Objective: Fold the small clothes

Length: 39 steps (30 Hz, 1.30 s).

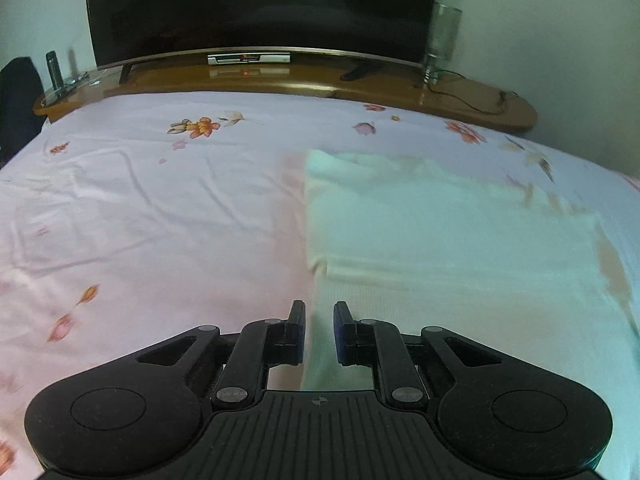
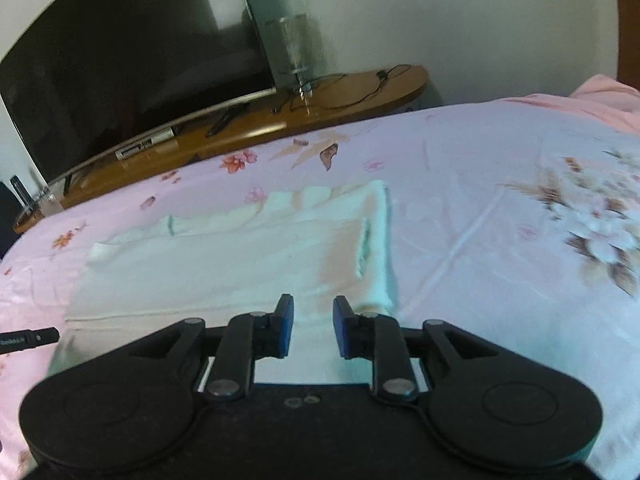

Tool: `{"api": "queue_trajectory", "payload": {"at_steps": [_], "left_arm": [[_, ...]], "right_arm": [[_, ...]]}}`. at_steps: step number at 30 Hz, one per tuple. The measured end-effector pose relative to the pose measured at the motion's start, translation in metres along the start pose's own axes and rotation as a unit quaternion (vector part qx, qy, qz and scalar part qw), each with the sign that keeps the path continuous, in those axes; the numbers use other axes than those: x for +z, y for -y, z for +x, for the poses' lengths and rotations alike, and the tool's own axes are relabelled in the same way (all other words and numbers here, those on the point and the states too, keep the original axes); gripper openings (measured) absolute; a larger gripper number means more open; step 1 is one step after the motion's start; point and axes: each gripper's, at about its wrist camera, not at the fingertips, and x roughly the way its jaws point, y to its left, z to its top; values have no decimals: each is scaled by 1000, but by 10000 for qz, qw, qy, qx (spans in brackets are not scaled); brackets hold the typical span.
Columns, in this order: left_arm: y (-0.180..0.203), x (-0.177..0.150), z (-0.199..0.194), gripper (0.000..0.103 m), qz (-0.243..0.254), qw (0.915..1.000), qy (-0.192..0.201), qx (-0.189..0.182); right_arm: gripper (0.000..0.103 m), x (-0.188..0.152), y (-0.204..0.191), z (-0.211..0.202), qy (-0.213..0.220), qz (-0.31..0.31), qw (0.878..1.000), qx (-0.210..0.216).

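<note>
A pale white-green small garment (image 1: 448, 232) lies partly folded flat on the pink floral bed sheet (image 1: 160, 208). My left gripper (image 1: 319, 310) is open and empty, just above the garment's near left edge. In the right wrist view the garment (image 2: 224, 256) lies spread ahead, with a folded strip along its right side. My right gripper (image 2: 313, 304) is open and empty over the garment's near right part. The tip of the left gripper (image 2: 30, 338) shows at the left edge of that view.
A dark TV (image 1: 260, 4) stands on a curved wooden shelf (image 1: 280, 80) beyond the bed. A glass lamp (image 1: 440, 40) and cables sit on the shelf's right end. A pink blanket (image 2: 604, 96) lies at the far right of the bed.
</note>
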Motion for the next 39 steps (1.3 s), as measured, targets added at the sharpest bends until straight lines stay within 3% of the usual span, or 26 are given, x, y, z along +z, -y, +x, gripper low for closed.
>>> {"api": "queue_trajectory", "payload": {"at_steps": [5,7,8,9,11,19,20,21,24,28,30,32,36,38,39], "left_arm": [[-19,-41,-59,16,230,9994,-72,-263],[-31,-61,-79,45,197,9991,-115,-346],[-37,-69,-88,80,162,9991,-108,-371],[-44,-81,-99,91,96,9992,-22,-380],[-54,-102,-119,91,83,9989,140,-431],[-94,-172,-149,91,-428,9938,-502,-894],[-97,-179,-150,87,-506,9927,-563,-939],[-101,-187,-152,74,-609,9907,-632,-1037],[-107,-205,-148,50,-865,9827,-958,-1328],[-109,-218,-149,38,-1008,9782,-1055,-1479],[-108,-222,-147,23,-1117,9725,-1206,-1648],[-106,-225,-144,18,-1200,9675,-1373,-1753],[-103,-229,-143,17,-1322,9624,-1447,-1883],[-100,-230,-140,6,-1380,9568,-1591,-2005],[-100,-232,-138,6,-1428,9536,-1661,-2064]], "right_arm": [[29,-34,7,-74,103,111,9999,-56],[35,-52,11,-101,103,164,9997,-115],[36,-60,12,-114,92,185,9997,-153],[38,-69,13,-124,60,206,9996,-181],[39,-88,14,-141,-52,223,9995,-211],[39,-167,9,-165,-736,300,9966,-204],[39,-176,8,-170,-787,324,9962,-204],[39,-182,8,-171,-827,352,9957,-211],[39,-198,10,-180,-884,446,9947,-277],[39,-211,16,-180,-994,670,9923,-315],[40,-216,18,-179,-1037,693,9915,-357],[40,-221,20,-178,-1118,762,9903,-324],[40,-225,23,-177,-1171,879,9889,-245],[37,-225,23,-178,-1236,941,9878,-113],[35,-226,22,-177,-1288,946,9871,-74]]}}
